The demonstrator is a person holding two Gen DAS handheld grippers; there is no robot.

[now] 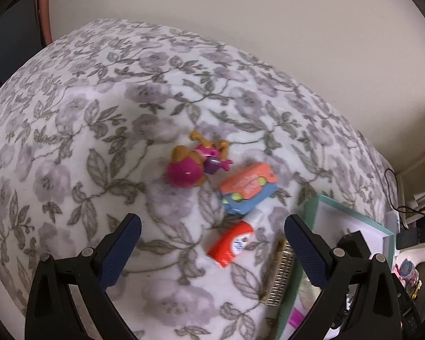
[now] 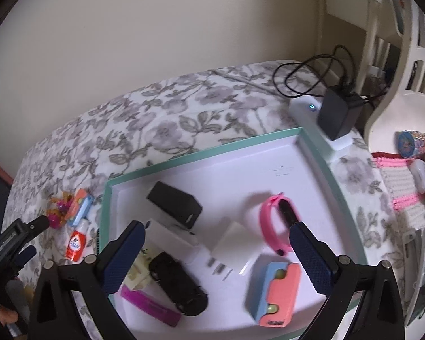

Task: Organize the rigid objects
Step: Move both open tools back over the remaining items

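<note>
Left gripper [image 1: 212, 235]: spread, empty, over loose toys; likely choosing one.
Figurine [image 1: 194, 160], orange tube [image 1: 231, 245]: on bed, beside tray [image 2: 201, 150].
Right gripper [image 2: 216, 243]: spread, empty, above tray's pink band [image 2: 274, 228].

txt: none legible | orange bottle [image 1: 229, 245] label blurred | orange case [image 1: 248, 181] print unreadable

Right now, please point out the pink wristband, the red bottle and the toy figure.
pink wristband [image 2: 269, 228]: right wrist view, on its curved left side.
red bottle [image 1: 230, 245]: left wrist view, on its red body.
toy figure [image 1: 185, 171]: left wrist view, on its magenta head.
</note>
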